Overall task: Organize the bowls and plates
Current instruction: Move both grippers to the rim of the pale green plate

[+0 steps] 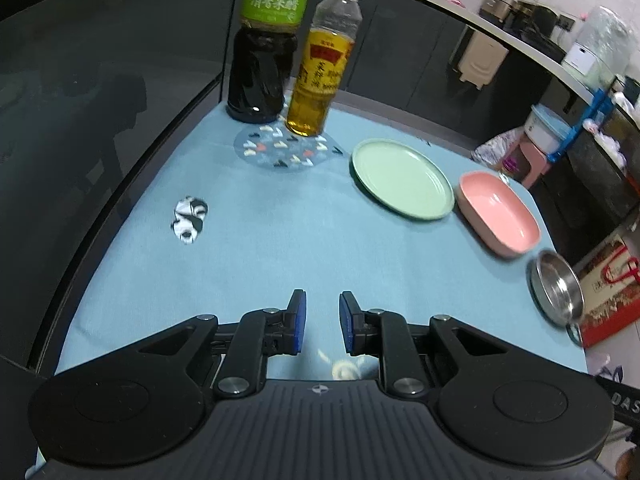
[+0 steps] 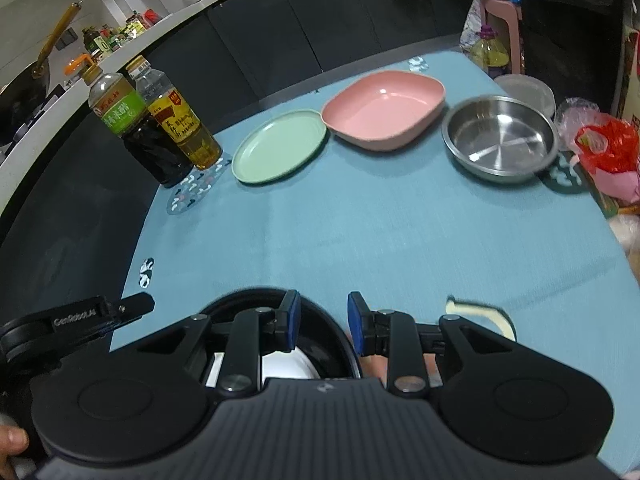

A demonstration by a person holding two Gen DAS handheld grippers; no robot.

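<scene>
Left tongs: left gripper [image 1: 322,322] hovered low over the near part of the table, its blue pads [image 1: 299,320] a narrow gap apart and nothing between them.
Right tongs: right gripper [image 2: 323,322] had its fingers parted wider; the rim of a dark bowl [image 2: 334,334] with a white inside lay between them near the table's near edge, but I could not tell whether the pads touched it.
Far-edge row: green plate [image 2: 280,146], pink bowl [image 2: 384,110] and steel bowl [image 2: 500,138] stood side by side along the far edge, the plate and pink bowl almost touching, the steel bowl at the right corner.
Obstacles: vinegar bottle [image 1: 264,40] and oil bottle [image 1: 320,64] stood on a patterned mat [image 1: 286,151] at the far left corner, just beside the plate.
Step, as judged: taking up the dark bowl to join it with the others.
Doing it well: seat one pad inside the rim and one outside, close squarely, lift level.
Risk: a thin rim grip could let the bowl swing or slip; carry it clear of the bottles.
</scene>
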